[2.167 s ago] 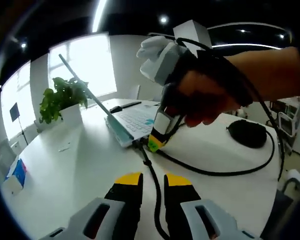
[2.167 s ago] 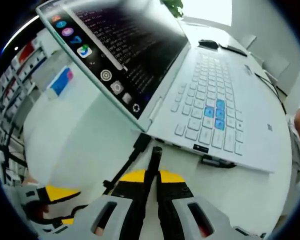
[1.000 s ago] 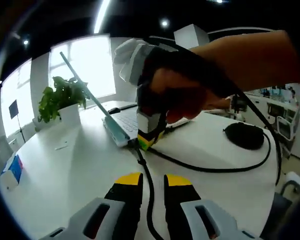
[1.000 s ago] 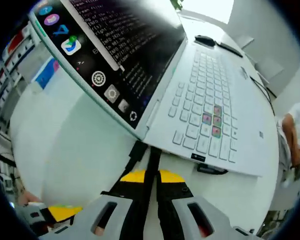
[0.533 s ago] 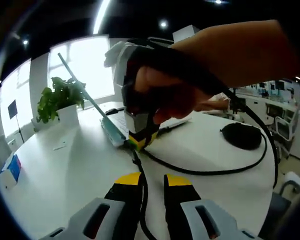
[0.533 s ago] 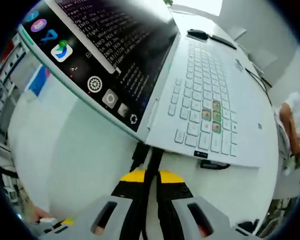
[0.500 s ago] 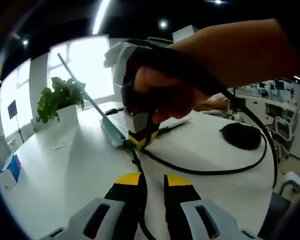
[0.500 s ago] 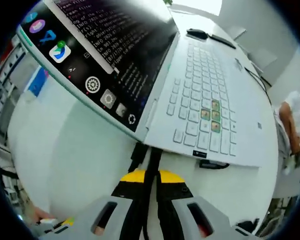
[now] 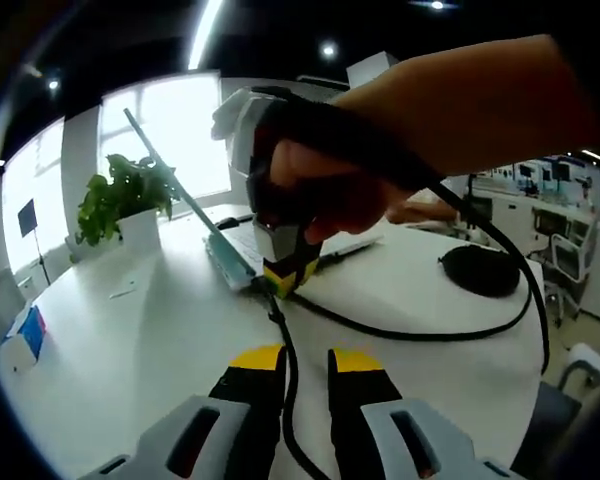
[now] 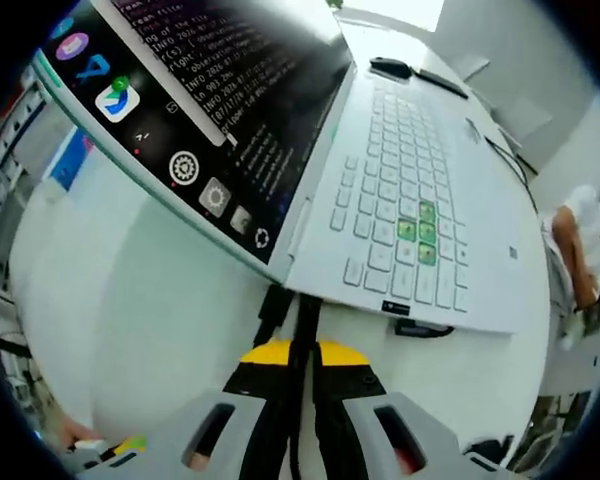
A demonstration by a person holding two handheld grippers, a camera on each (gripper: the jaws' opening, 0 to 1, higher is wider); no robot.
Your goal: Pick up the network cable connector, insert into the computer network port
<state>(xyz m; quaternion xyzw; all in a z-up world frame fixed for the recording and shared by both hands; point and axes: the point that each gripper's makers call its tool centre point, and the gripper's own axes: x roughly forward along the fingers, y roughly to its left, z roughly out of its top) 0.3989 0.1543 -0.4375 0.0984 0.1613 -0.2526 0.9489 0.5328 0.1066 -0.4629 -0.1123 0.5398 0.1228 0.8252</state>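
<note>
On the laptop (image 10: 380, 200) screen, rows of small light letters on a dark window are seen, but they are too small and bent to be read. Round app pictures are lined up along the screen's edge. A few keys are lit green.

In the right gripper view, the right gripper (image 10: 302, 352) is closed on the black network cable (image 10: 302, 330), with the yellow pads pressed on both sides of it. The connector at the cable's end is right at the laptop's side edge; whether it is fully in the port cannot be told. Another black plug (image 10: 273, 305) is seen just beside it, at the same edge.

In the left gripper view, the left gripper (image 9: 305, 360) is held low over the white table (image 9: 130, 340), and the cable is seen running between its yellow pads; whether it is squeezed cannot be told. A hand (image 9: 330, 190) is wrapped around the right gripper at the laptop.

The room is a bright office. A green plant (image 9: 120, 195) in a white pot is seen by big windows. A round black thing (image 9: 477, 270) lies on the table.
</note>
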